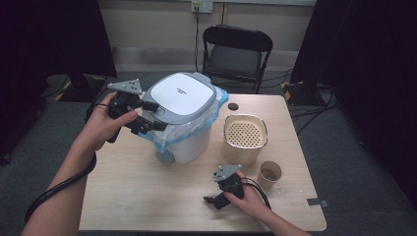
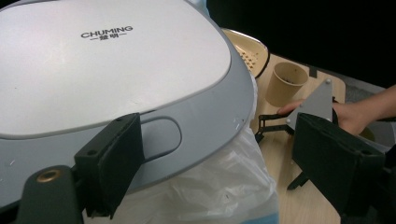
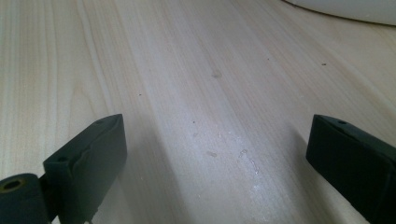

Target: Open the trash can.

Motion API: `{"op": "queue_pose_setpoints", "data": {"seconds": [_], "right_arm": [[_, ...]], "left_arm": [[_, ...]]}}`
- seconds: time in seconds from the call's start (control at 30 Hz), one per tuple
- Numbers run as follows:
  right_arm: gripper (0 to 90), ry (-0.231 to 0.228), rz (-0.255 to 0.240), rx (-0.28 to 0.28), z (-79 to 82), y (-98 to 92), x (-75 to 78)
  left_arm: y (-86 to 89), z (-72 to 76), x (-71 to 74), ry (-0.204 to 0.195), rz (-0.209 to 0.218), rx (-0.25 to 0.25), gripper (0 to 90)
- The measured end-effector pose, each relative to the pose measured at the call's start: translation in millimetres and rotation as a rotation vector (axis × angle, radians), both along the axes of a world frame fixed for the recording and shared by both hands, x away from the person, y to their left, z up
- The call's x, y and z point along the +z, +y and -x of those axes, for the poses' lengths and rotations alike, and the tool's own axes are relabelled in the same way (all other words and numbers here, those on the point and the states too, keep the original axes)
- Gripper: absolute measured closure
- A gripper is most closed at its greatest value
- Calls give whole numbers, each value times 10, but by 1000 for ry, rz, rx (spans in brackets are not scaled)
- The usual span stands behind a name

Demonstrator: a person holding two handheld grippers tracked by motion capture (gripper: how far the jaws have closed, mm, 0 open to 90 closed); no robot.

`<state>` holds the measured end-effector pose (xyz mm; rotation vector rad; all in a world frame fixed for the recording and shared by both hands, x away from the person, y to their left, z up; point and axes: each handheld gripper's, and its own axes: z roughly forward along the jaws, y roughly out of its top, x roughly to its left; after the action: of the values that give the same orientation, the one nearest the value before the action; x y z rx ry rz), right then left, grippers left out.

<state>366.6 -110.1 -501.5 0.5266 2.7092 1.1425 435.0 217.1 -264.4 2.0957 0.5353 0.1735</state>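
Bin lid (image 2: 116, 70) lies before the left gripper (image 2: 217, 140), jaws apart, nothing clamped; right gripper (image 3: 219, 130) gapes over the table (image 3: 187, 70).

A pale wood surface (image 1: 147, 196) is sitting mid-room, its grain catching soft overhead light. Behind it, a black folding chair (image 1: 237, 51) is standing against a cream wall (image 1: 157, 22), with a socket (image 1: 201, 6) showing high up and a cable (image 1: 197, 34) hanging down from it. Grey carpet (image 1: 344, 162) is spreading across the floor on both sides. Dark curtains (image 1: 44, 39) are closing in the left and right edges, and more cables (image 1: 310, 105) are trailing over the carpet at right.
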Motion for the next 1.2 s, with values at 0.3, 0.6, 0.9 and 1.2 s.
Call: {"op": "queue_pose_setpoints", "data": {"seconds": [0.3, 0.6, 0.9, 1.2], "right_arm": [[31, 2, 4, 3, 0, 5, 0], [22, 4, 7, 5, -1, 14, -2], [19, 4, 6, 10, -5, 17, -5], [19, 3, 5, 9, -4, 17, -6]], "left_arm": [[-7, -6, 10, -18, -11, -13, 164], [38, -16, -49, 23, 41, -12, 166], [-5, 86, -10, 4, 15, -45, 167], [40, 343, -134, -7, 37, -64, 161]]}}
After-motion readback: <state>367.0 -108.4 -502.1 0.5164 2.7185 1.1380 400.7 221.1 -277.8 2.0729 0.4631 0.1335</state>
